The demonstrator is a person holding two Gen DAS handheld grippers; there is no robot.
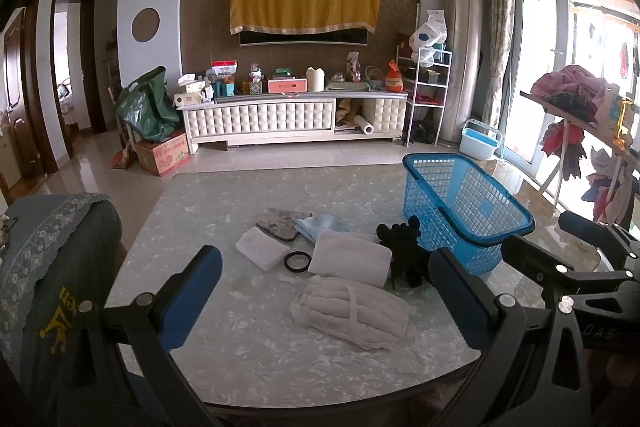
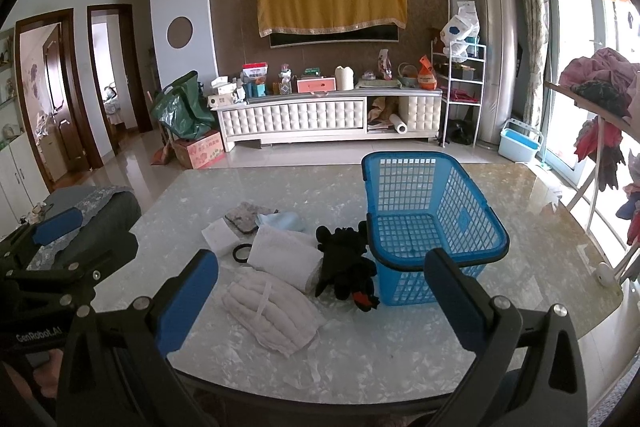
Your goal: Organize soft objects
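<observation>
Gaping empty, both tools [image 1: 326,291] [image 2: 320,291]; black plush [image 2: 346,263] half-hiding basket [image 2: 476,251] base.

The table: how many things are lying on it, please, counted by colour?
White: 3 (small folded cloth, folded towel, quilted bundle)
Black: 2 (plush toy, ring)
Blue: 2 (basket, light blue cloth)
Grey patterned: 1 (pouch)
Total: 8

Left claw [image 1: 324,291] jaws spread wide, right claw [image 2: 320,291] likewise, both empty
</observation>
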